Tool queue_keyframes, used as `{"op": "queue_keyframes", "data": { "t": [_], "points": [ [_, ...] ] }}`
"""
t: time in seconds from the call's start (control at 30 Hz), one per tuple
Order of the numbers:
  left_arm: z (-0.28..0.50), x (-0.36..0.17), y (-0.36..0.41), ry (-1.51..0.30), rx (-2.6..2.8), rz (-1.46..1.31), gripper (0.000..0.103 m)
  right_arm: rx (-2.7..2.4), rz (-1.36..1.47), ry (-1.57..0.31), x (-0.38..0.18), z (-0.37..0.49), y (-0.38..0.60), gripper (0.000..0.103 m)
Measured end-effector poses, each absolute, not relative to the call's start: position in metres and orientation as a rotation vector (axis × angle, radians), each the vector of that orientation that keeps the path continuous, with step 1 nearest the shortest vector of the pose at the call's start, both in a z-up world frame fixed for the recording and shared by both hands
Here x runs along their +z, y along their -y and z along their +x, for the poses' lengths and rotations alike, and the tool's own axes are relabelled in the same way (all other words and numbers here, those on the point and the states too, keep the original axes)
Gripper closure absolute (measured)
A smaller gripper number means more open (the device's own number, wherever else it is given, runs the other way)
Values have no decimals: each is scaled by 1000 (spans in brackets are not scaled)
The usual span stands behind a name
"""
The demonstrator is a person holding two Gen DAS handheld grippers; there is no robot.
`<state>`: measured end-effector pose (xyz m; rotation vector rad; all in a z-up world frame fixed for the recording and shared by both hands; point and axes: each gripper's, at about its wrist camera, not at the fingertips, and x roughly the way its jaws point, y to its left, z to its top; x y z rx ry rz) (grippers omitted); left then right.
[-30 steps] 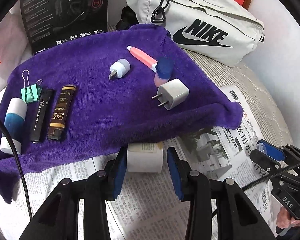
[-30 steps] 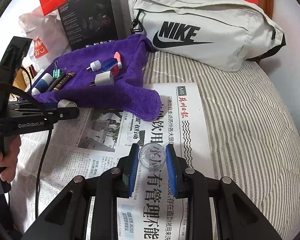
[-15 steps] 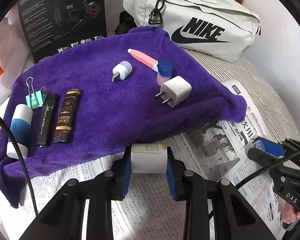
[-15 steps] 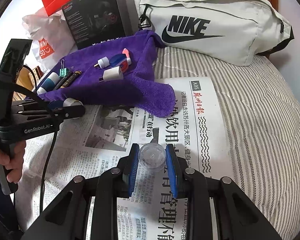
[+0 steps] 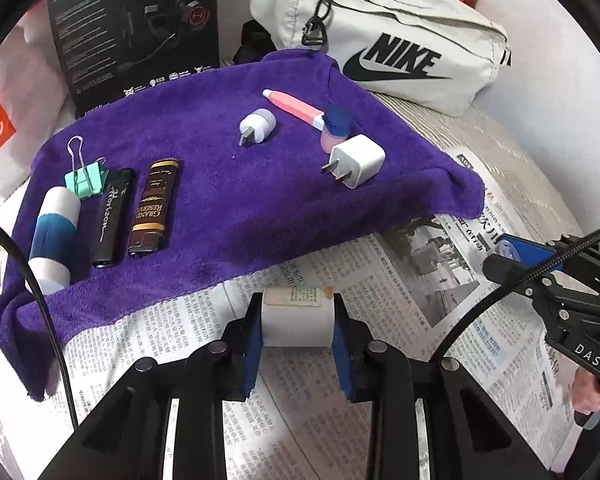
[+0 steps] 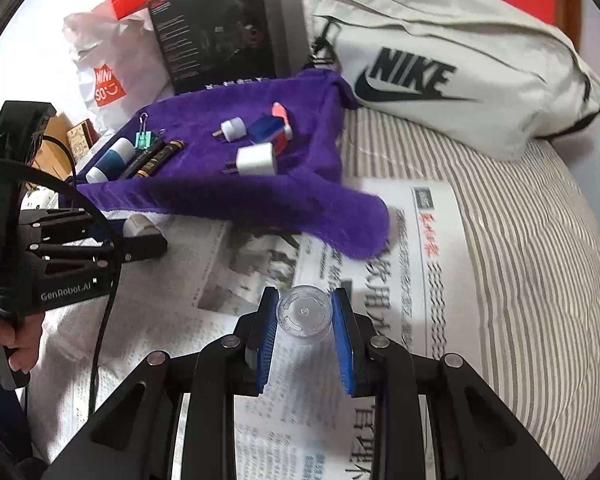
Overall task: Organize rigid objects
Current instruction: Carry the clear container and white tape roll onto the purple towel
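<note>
My left gripper (image 5: 298, 338) is shut on a white cylindrical bottle (image 5: 298, 318), held over the newspaper just in front of the purple towel (image 5: 228, 184). My right gripper (image 6: 305, 330) is shut on a clear plastic cap (image 6: 305, 316) above the newspaper (image 6: 412, 280). On the towel lie a white charger plug (image 5: 356, 160), a small white adapter (image 5: 257, 125), a pink pen (image 5: 292, 106), a blue-capped pink bottle (image 5: 336, 128), two lighters (image 5: 154, 206), a teal binder clip (image 5: 86, 180) and a blue-and-white tube (image 5: 54, 236).
A white Nike bag (image 5: 384, 36) and a black headset box (image 5: 136, 28) stand behind the towel. A Miniso bag (image 6: 108, 80) is at the far left. Striped bedding (image 6: 532, 260) lies to the right of the newspaper.
My left gripper closed on the white bottle and lifted it back from the towel's edge. My right gripper moved with the clear cap toward the towel.
</note>
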<state>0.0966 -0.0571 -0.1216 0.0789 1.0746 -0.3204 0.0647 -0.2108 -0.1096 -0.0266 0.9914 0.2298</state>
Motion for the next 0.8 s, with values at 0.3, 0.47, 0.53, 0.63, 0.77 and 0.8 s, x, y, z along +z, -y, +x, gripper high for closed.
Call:
{"op": "queue_keyframes", "data": {
  "t": [0.3,0.47,0.53,0.63,0.77,0.8],
  "points": [
    [90,-108,36,-1051,-308,45,74,273,-57,-960,-94,73,188,76],
    [85,-95,20,-1026,-287,23,74,294,-41,-954,-86,79,178,76],
    [84,-92,14,-1019,-277,20,74,306,-39,-948,-83,82,174,76],
    [84,-87,4,-1010,-263,10,74,320,-44,-932,-77,85,167,76],
    [87,-81,-4,-1001,-239,15,74,337,-54,-916,-69,91,159,76],
    [87,-79,-6,-997,-237,15,74,339,-56,-912,-68,92,158,76]
  ]
}}
